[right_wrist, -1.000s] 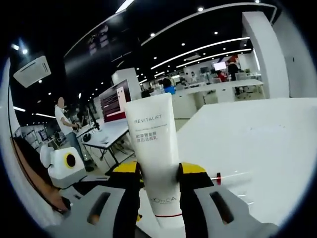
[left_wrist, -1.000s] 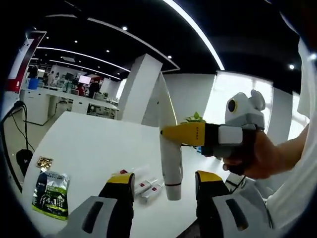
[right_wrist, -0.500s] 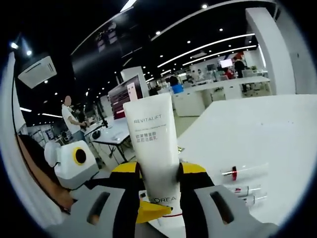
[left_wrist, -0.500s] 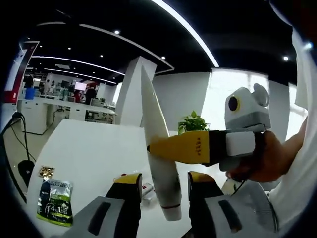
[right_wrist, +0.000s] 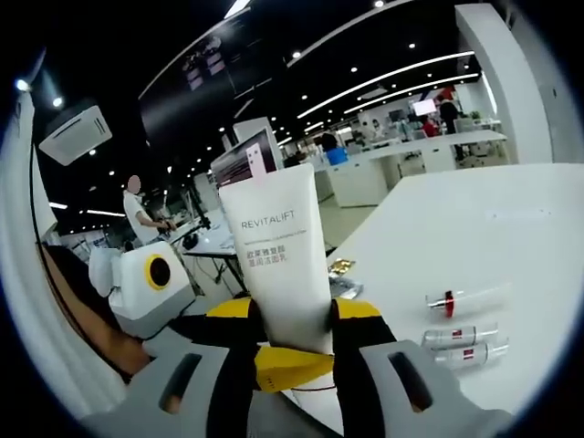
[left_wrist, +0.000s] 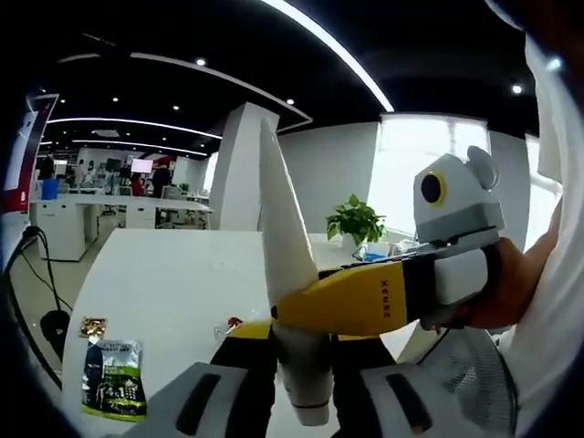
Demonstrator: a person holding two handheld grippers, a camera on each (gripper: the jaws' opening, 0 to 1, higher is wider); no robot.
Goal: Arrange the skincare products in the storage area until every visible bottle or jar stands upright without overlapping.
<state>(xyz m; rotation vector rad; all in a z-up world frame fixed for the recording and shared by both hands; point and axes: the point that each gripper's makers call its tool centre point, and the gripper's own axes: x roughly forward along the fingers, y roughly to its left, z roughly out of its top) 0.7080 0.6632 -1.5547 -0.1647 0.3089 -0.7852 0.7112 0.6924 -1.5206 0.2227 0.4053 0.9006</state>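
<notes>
A white RevitaLift tube (right_wrist: 278,265) is held up off the white table (right_wrist: 474,228), cap end down. My right gripper (right_wrist: 294,315) is shut on its lower half. In the left gripper view the same tube (left_wrist: 281,265) shows edge-on, with a yellow finger (left_wrist: 356,297) of the right gripper crossing it. My left gripper (left_wrist: 303,351) is shut on the tube just above the cap, below the right gripper's hold. In the right gripper view a yellow finger (right_wrist: 292,367) of the left gripper lies across the tube's bottom. Two small vials (right_wrist: 461,336) and a red-capped dropper (right_wrist: 449,299) lie flat on the table.
A green sachet (left_wrist: 114,388) and a small gold packet (left_wrist: 91,326) lie near the table's edge. A potted plant (left_wrist: 356,222) stands at the far end. A person's hand (left_wrist: 511,292) holds the right gripper. Desks and a standing person (right_wrist: 137,214) are far behind.
My left gripper's jaws have narrowed from wide apart to pressing on the tube's lower end. The right gripper has kept its hold while the tube came between the left jaws.
</notes>
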